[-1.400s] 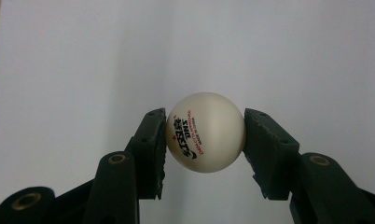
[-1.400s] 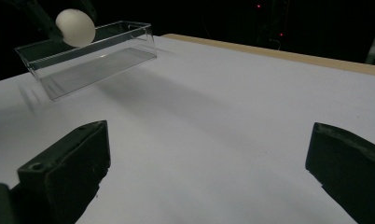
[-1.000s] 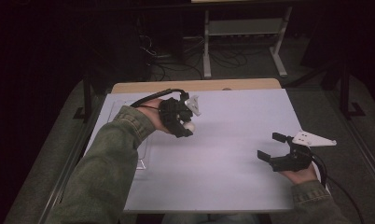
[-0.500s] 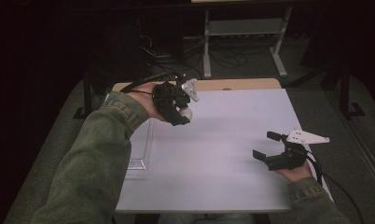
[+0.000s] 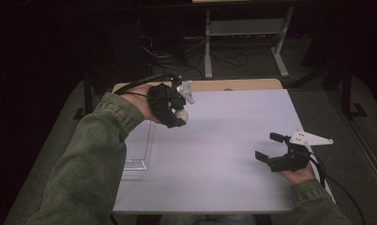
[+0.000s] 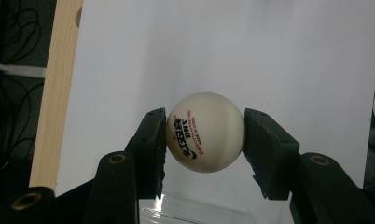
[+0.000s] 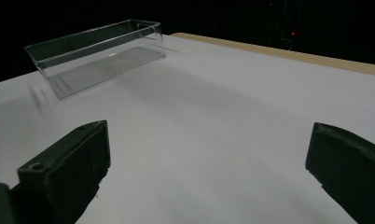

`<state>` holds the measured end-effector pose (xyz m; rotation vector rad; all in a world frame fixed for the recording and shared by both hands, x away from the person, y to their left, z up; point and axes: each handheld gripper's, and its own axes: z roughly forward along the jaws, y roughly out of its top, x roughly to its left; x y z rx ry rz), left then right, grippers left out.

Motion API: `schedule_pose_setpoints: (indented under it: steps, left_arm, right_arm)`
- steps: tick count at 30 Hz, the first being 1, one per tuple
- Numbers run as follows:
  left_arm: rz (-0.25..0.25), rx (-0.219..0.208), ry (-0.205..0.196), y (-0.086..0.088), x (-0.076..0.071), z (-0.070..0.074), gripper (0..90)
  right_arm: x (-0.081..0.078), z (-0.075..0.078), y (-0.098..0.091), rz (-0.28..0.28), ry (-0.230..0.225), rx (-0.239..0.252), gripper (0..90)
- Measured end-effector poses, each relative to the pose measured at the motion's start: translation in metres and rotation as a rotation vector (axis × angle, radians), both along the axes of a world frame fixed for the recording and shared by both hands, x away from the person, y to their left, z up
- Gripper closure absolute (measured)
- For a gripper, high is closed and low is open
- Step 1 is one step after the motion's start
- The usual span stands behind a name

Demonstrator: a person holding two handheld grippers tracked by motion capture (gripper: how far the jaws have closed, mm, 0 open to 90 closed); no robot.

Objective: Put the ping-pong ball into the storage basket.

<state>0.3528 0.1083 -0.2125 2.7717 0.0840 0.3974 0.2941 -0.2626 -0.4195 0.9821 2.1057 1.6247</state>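
Above the table's far left, left tool pinches a ball; right tool rests spread.

The room is dimly lit, the surroundings lost in black. The white table is evenly lit from overhead. Glare is seen at six o'clock in the left gripper view.

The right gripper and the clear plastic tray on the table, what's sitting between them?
Nothing. In the right gripper view, bare white table runs from the open right gripper to the clear plastic tray. The high view shows that stretch bare too.
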Motion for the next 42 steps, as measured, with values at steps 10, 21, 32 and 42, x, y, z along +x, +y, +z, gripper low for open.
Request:
schedule_pose_setpoints:
  steps: [10,21,32,42]
  left_arm:
    - [0.036,0.001,0.002,0.017,0.001,0.0,50.7]
    - [0.058,0.017,0.006,0.031,0.001,-0.003,50.7]
    - [0.123,0.004,0.005,0.055,0.004,-0.009,50.7]
    - [0.175,0.014,0.022,0.081,0.006,-0.019,50.6]
  right_arm:
    - [-0.004,0.0,-0.004,-0.015,-0.003,-0.005,0.0]
    - [-0.004,0.0,-0.004,-0.023,-0.004,-0.008,0.0]
    - [-0.007,0.001,-0.004,-0.027,-0.009,-0.011,0.0]
    - [-0.007,0.003,-0.008,-0.05,-0.018,-0.012,0.0]
